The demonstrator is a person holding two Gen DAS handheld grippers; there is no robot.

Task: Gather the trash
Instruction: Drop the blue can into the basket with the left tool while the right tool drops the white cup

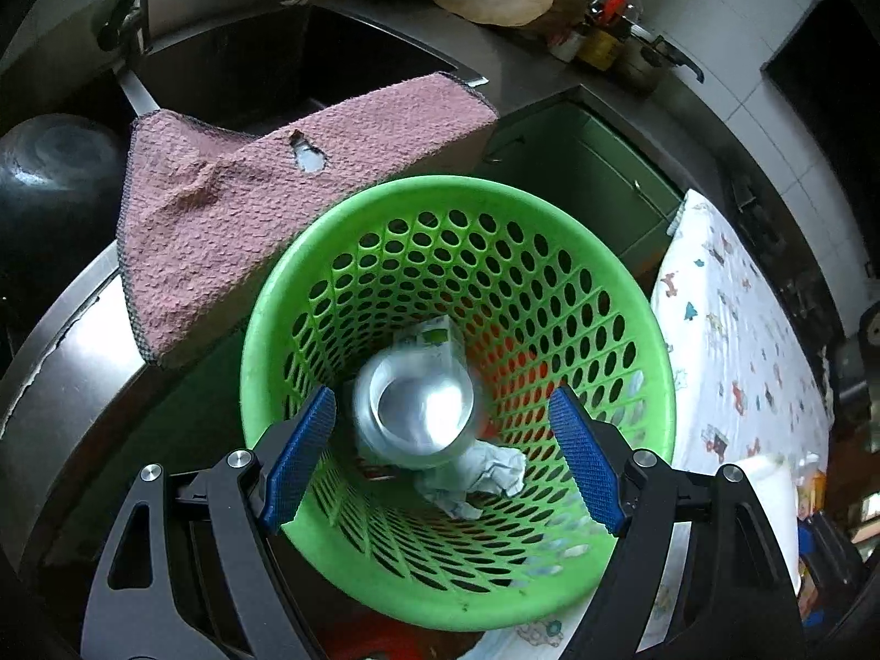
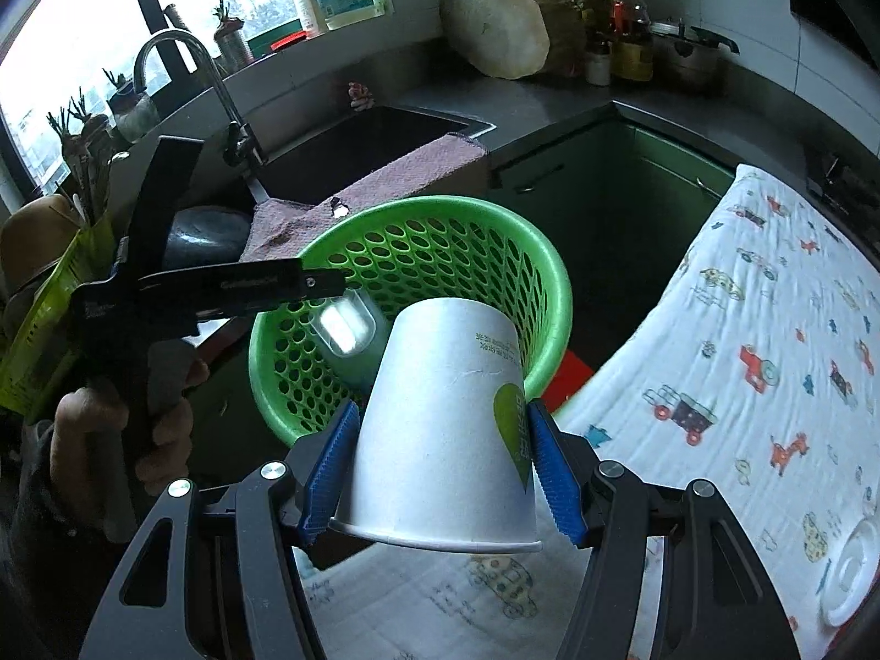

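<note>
A green perforated waste basket [image 1: 632,308] stands beside the counter; it also shows in the right wrist view [image 2: 550,280]. My left gripper [image 1: 443,456] is open above the basket's mouth. A clear plastic cup [image 1: 415,407], motion-blurred, is between and below the fingers inside the basket, apart from both pads. Crumpled paper [image 1: 484,476] lies at the basket's bottom. My right gripper [image 2: 443,467] is shut on an upside-down white paper cup [image 2: 440,440] with a green logo, held just in front of the basket's rim. The left gripper [image 2: 330,281] reaches over the basket in that view.
A pink cloth [image 1: 264,209] hangs over the sink edge [image 2: 473,124] behind the basket. A table with a cartoon-print cloth [image 2: 770,357] is at the right, with a white lid [image 2: 850,572] on it. Bottles [image 2: 632,38], a pot and a wooden block [image 2: 495,22] stand on the counter.
</note>
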